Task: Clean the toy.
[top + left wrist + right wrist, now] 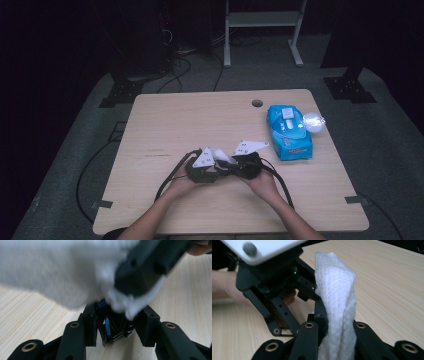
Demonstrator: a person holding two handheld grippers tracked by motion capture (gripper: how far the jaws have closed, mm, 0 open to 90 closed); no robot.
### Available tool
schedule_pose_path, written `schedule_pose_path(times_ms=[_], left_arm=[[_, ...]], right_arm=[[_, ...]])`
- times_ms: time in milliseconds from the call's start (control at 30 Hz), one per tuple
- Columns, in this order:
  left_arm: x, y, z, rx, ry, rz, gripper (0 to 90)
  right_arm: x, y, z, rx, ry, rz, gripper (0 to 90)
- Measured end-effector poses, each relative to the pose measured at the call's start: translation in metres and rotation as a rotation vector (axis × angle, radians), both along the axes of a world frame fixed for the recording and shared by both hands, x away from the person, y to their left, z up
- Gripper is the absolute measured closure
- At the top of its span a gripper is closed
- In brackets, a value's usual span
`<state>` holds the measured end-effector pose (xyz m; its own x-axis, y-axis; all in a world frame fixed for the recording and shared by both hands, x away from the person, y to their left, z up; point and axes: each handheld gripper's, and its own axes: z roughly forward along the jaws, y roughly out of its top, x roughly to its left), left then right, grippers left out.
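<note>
A pale wooden tabletop was seen from above, ringed by dark floor and black cables; the room's far edges were lost in shadow. A round hole was cut near its far edge. A blue pack of wipes lay flat towards the far right, with a crumpled clear wrapper touching its right side; the print on the pack was too small to be read.

Near the front middle, the left gripper and the right gripper were held close together, nose to nose, each in a hand. A white cloth was bunched between them, mostly hidden in the high view by the black bodies and grey plates.

In the right gripper view, the cloth was seen standing upright as a folded strip, and the fingers of the right gripper were clamped on its lower end. The left gripper's body was seen just behind, cut off at the top edge.

In the left gripper view, the cloth was blurred and spread across the upper frame. Its fingers were set apart, with the tip of the other gripper lying in the gap; whether any cloth was pinched by them could not be told.
</note>
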<state>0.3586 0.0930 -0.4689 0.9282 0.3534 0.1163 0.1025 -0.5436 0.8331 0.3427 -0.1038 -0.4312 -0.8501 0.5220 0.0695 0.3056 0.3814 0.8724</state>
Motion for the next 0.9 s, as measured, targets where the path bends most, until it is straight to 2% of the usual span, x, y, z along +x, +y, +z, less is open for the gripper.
schedule_pose_path(times_ms=[33,67,133,167,333,400,467,533,567,633,667,733,800,900], left_arm=[[0.000,0.000,0.000,-0.003,0.000,0.001,57.3],[0.000,0.000,0.000,-0.002,0.000,0.001,57.3],[0.000,0.000,0.000,0.001,-0.005,0.000,57.4],[0.000,0.000,0.000,-0.002,-0.004,-0.001,57.3],[0.000,-0.001,0.000,-0.005,-0.001,0.004,57.4],[0.000,0.000,0.000,0.002,0.001,0.004,57.5],[0.001,0.001,0.001,0.004,0.003,0.004,57.7],[0.001,0.002,0.001,0.002,0.006,0.003,57.7],[0.002,0.003,0.001,0.006,0.005,-0.001,57.8],[0.003,0.004,0.001,0.005,0.007,0.000,57.8],[0.003,0.004,0.001,0.005,0.007,0.000,57.9],[0.002,0.006,0.002,0.011,0.004,-0.002,57.9],[0.002,0.006,0.002,0.013,0.005,-0.002,57.9],[0.002,0.005,0.003,0.019,-0.004,-0.004,57.9]], right_arm=[[0.003,-0.004,-0.002,-0.020,-0.006,-0.014,81.1],[0.007,-0.008,-0.003,-0.017,-0.002,-0.030,81.2],[0.010,-0.012,-0.003,0.001,0.013,-0.036,81.2],[0.016,-0.018,-0.002,0.026,0.033,-0.063,81.2],[0.016,0.001,0.006,0.064,0.035,-0.020,81.2],[0.017,0.008,0.006,0.050,0.034,-0.001,81.2],[0.021,0.011,0.001,-0.007,0.038,-0.007,81.1],[0.022,0.006,0.000,-0.009,0.040,-0.016,81.2],[0.021,-0.009,0.002,-0.012,0.028,-0.053,81.2],[0.021,-0.022,0.003,-0.021,0.023,-0.081,81.2],[0.021,-0.022,0.003,-0.021,0.023,-0.081,81.2],[0.021,-0.039,0.004,-0.063,-0.007,-0.127,81.2],[0.023,-0.061,0.004,-0.042,-0.001,-0.179,81.1],[0.021,-0.070,0.004,-0.027,0.007,-0.207,81.1]])
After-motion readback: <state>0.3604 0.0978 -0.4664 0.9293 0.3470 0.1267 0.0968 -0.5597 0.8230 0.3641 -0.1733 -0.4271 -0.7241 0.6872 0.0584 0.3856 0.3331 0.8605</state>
